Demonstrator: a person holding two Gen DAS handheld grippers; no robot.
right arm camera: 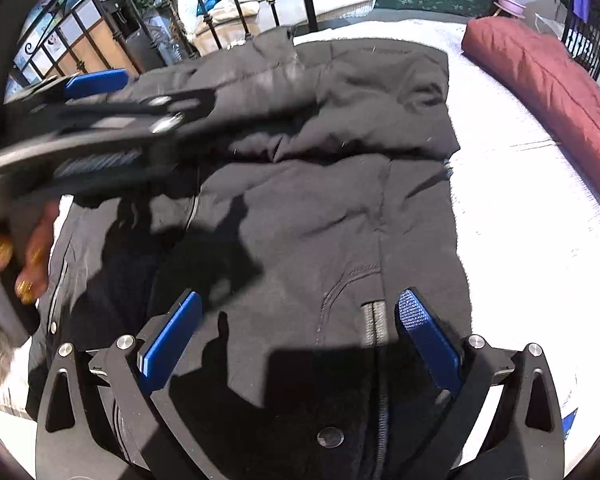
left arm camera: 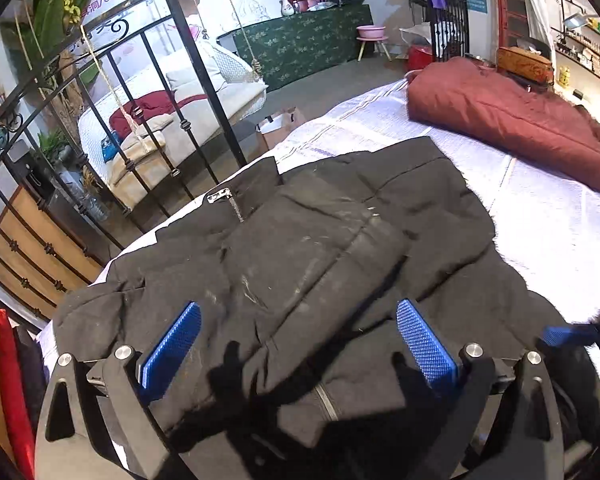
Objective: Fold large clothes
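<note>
Left gripper [left arm camera: 298, 338]: jaws spread wide, nothing between them. Right gripper [right arm camera: 300, 330]: jaws likewise released above the zip. Left gripper's body motion-blurred in the right view. One black jacket [right arm camera: 340, 200], partly folded, near end cut off, lying lengthwise toward the bed's [right arm camera: 520, 208] railed edge. One maroon quilt [left arm camera: 520, 116] opposite.

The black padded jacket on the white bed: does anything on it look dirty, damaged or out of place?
Yes. The black padded jacket carries pale, dusty scuff marks and lint-like specks across its folded sleeve in the left wrist view. No tear is visible. It lies flat on the white bed cover, partly folded.
</note>
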